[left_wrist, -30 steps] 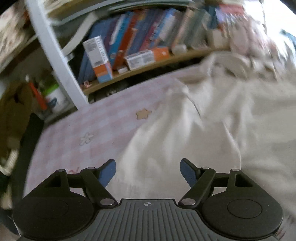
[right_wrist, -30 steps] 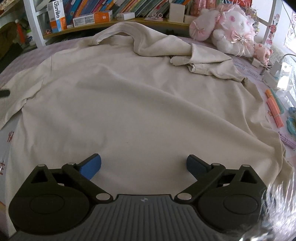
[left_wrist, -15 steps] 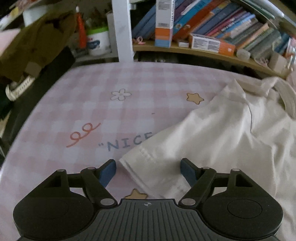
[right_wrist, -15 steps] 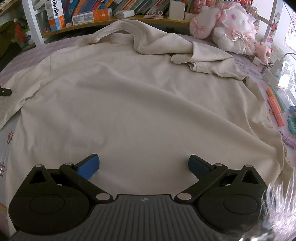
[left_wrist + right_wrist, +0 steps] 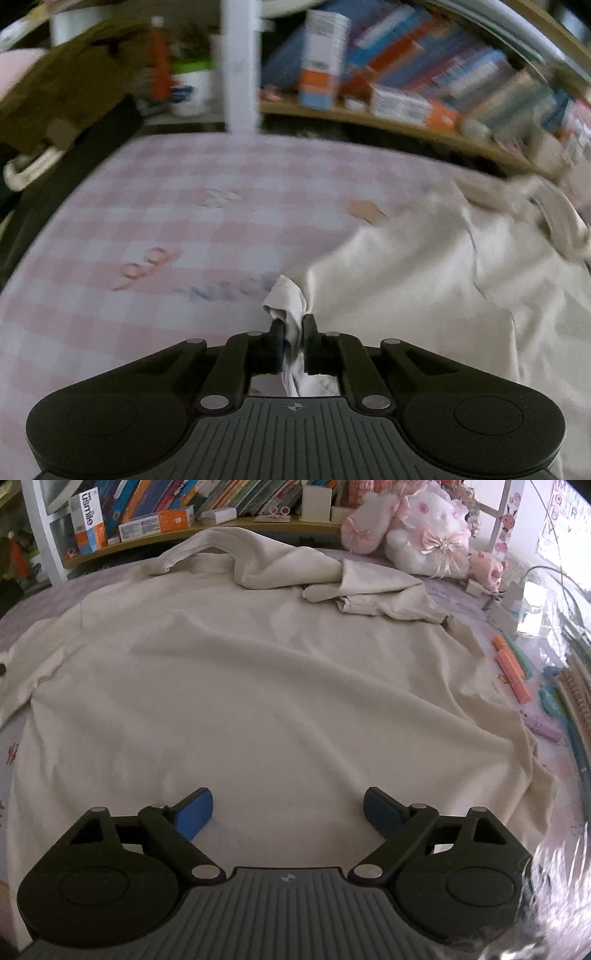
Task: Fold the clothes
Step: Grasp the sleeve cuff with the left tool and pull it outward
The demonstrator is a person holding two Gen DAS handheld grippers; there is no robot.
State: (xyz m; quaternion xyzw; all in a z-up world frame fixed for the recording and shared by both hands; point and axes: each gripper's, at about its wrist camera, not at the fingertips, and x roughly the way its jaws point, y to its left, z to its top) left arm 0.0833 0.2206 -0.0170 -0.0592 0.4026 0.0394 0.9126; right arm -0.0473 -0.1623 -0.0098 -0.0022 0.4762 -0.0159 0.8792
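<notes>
A cream T-shirt [image 5: 258, 686] lies spread over the pink checked tablecloth [image 5: 166, 221], with its far sleeve and collar bunched up [image 5: 332, 579]. In the left wrist view the shirt [image 5: 424, 288] fills the right side. My left gripper [image 5: 293, 325] is shut on the end of the shirt's sleeve [image 5: 286, 299], which bunches up between the fingers. My right gripper [image 5: 288, 808] is open and empty, hovering low over the shirt's lower body.
A shelf of books and boxes [image 5: 147, 513] runs along the far edge, with a white post [image 5: 240, 66]. Pink plush toys [image 5: 417, 528] sit at the back right. Markers and pens [image 5: 513, 672] lie at the right edge. A dark chair with brown clothing [image 5: 62, 96] stands at the left.
My left gripper has closed on the sleeve end that lay between its open fingers. The right gripper has barely moved.
</notes>
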